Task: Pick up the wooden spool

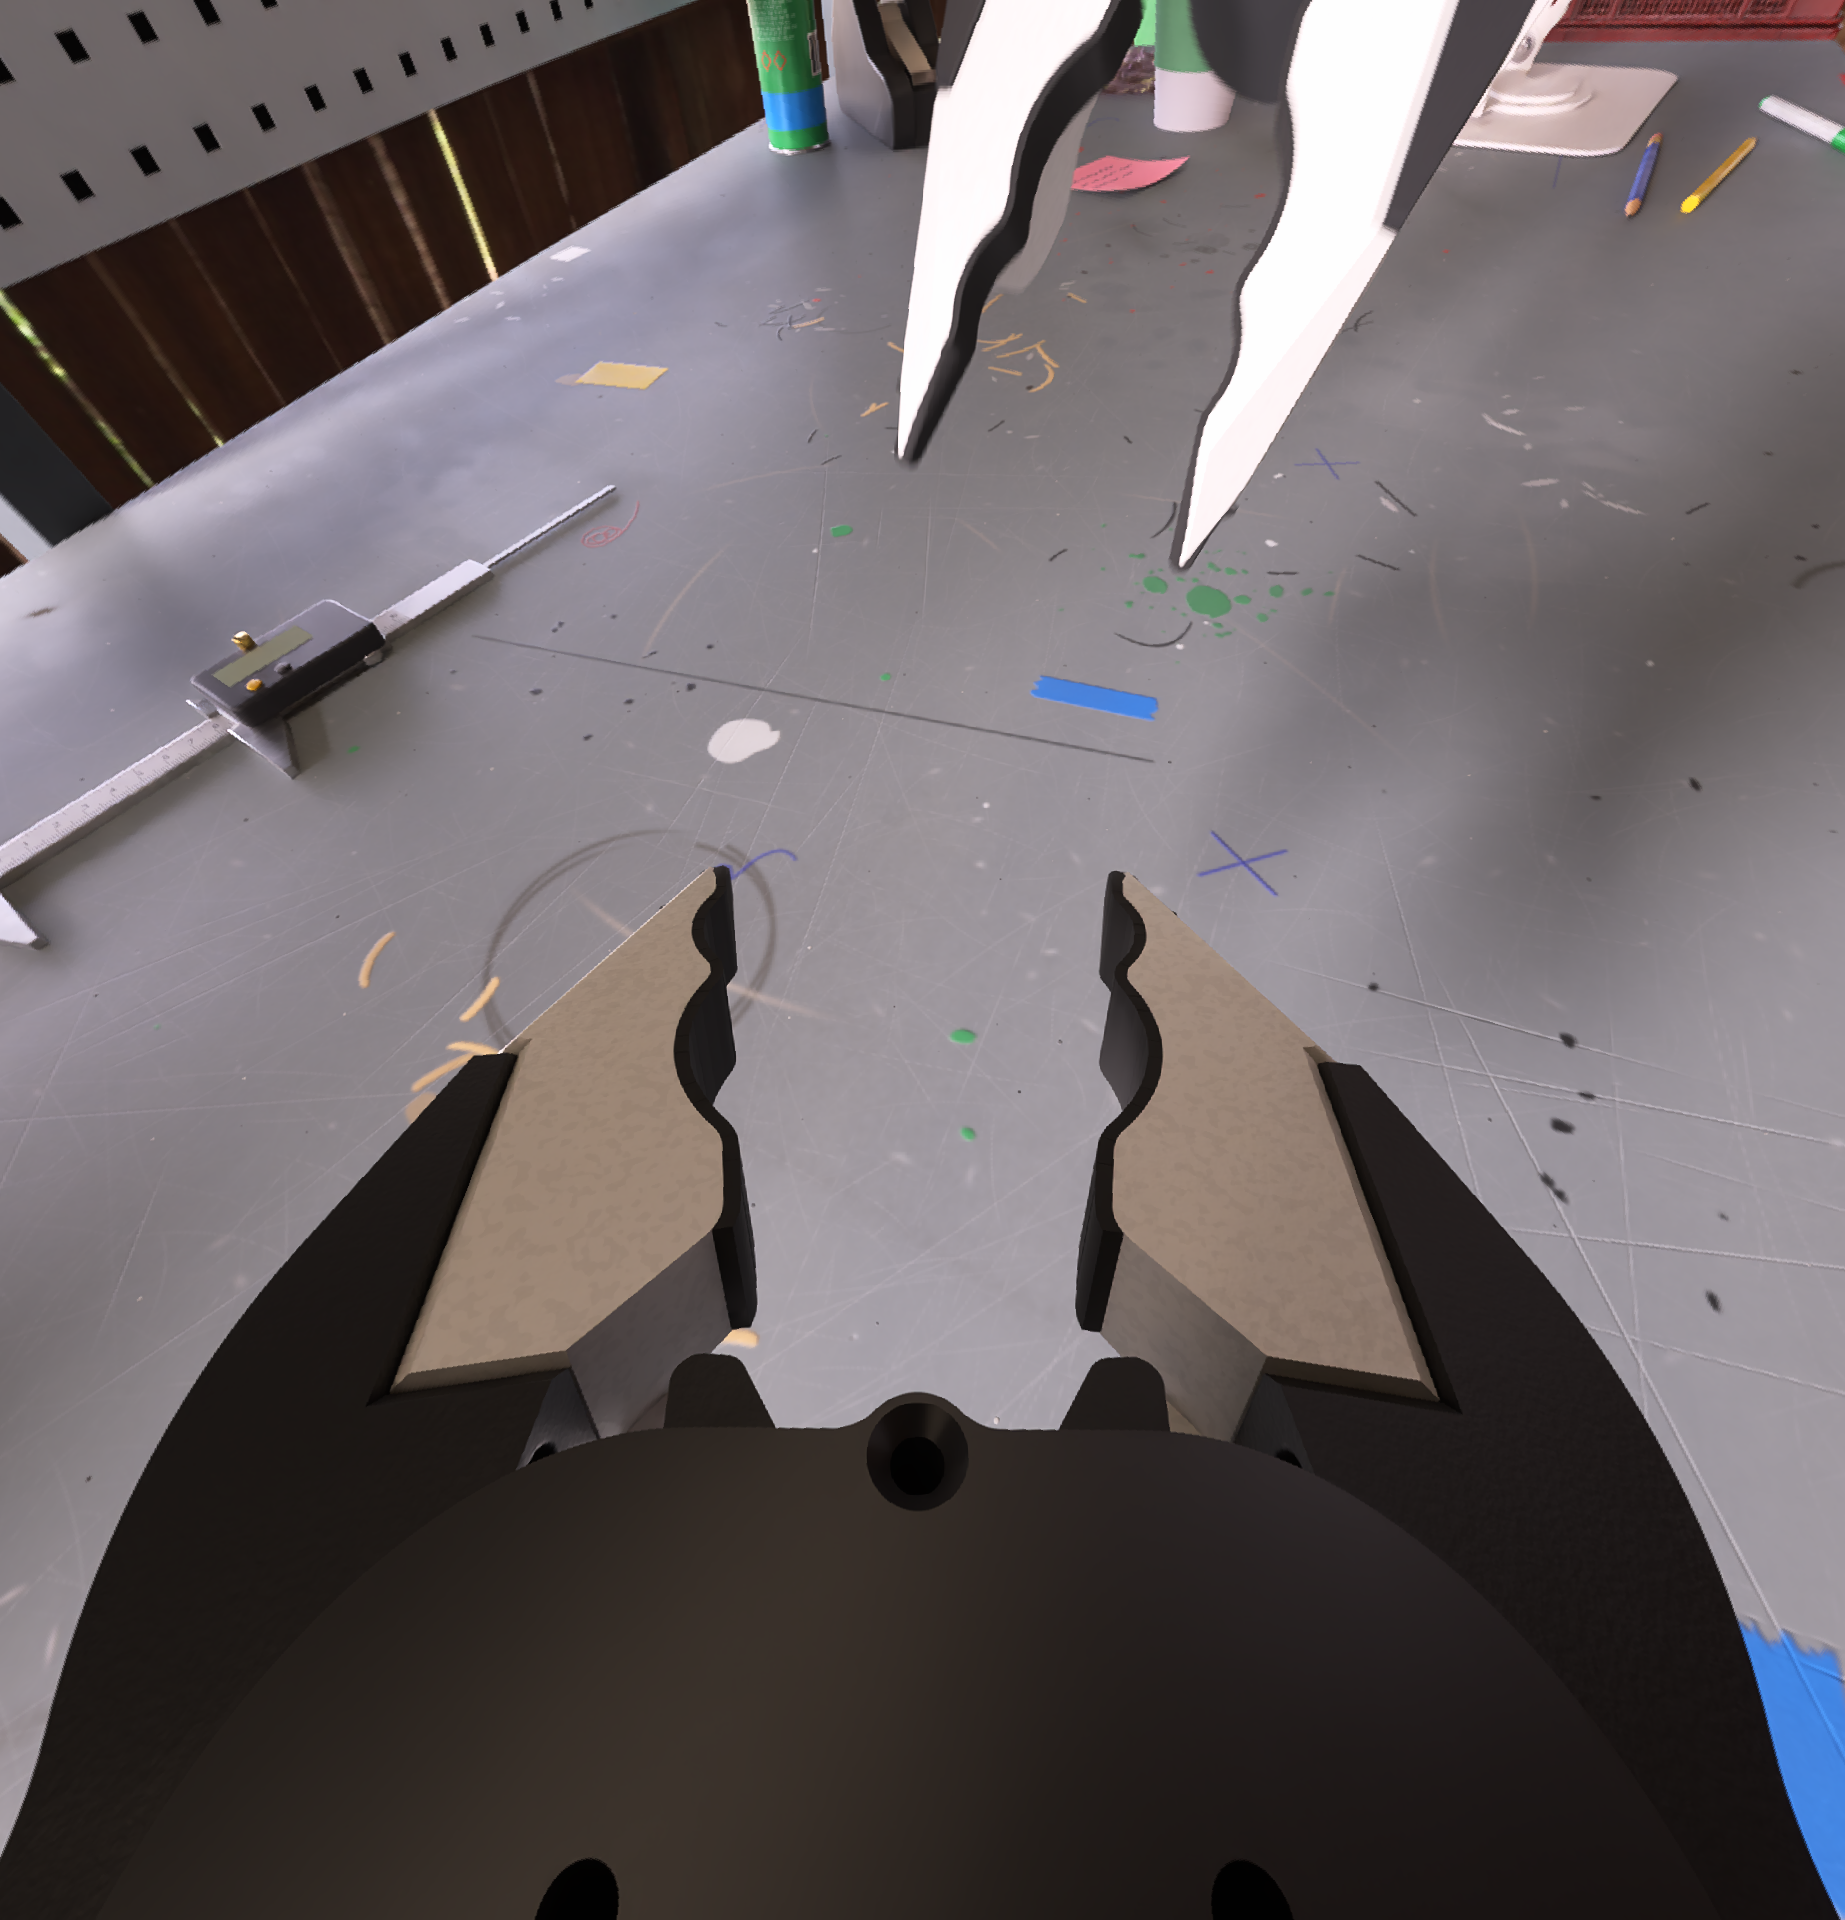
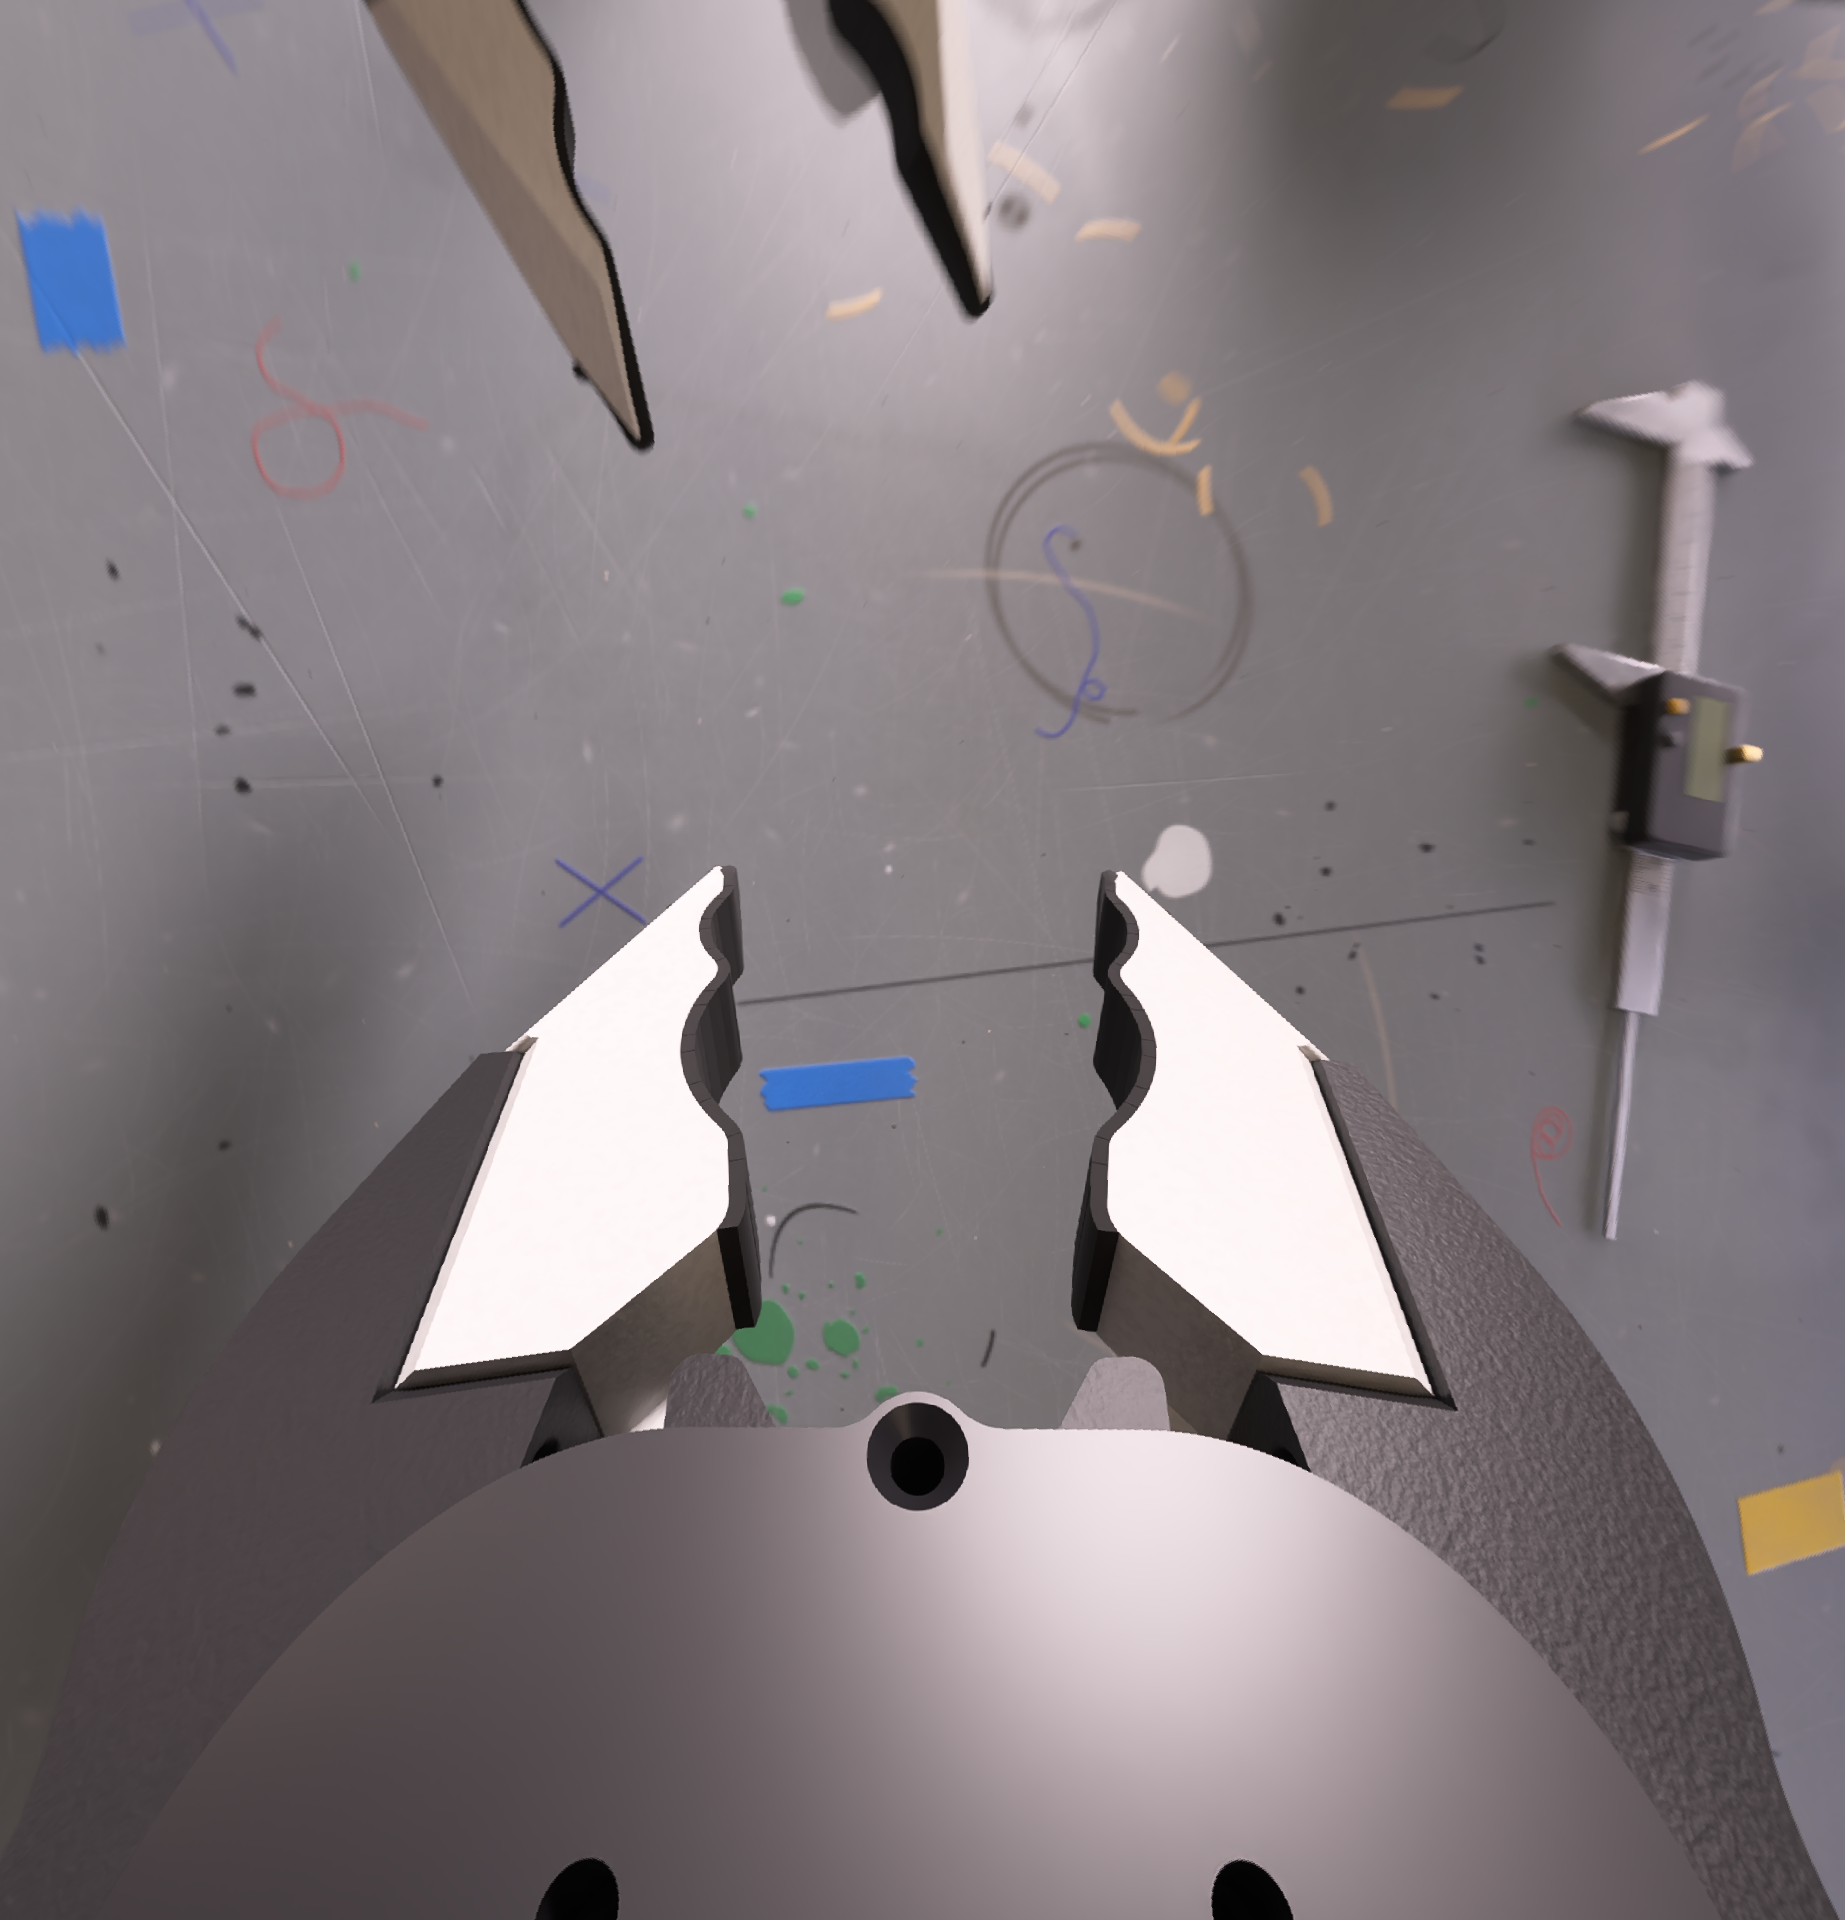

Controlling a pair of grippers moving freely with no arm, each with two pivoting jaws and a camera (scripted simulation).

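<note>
my left gripper (image 1: pixel 918 878) and right gripper (image 2: pixel 916 878) hover wide apart and empty over the scuffed grey bench (image 1: pixel 1417 935); the wooden spool is nowhere in view. likely light and rigid, best pinched across its waist.

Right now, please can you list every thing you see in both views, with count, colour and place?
Wooden spool: none visible.
Caliper: one, silver and black, table's left side.
Spray can: one, green and blue, far edge.
Pencils: two, blue and yellow, far right.
Marker: one, white and green, far right.
Blue tape strip: one, table centre.
Table: grey, scratched.
Left gripper: tan fingers, open.
Right gripper: white fingers, open.
</note>
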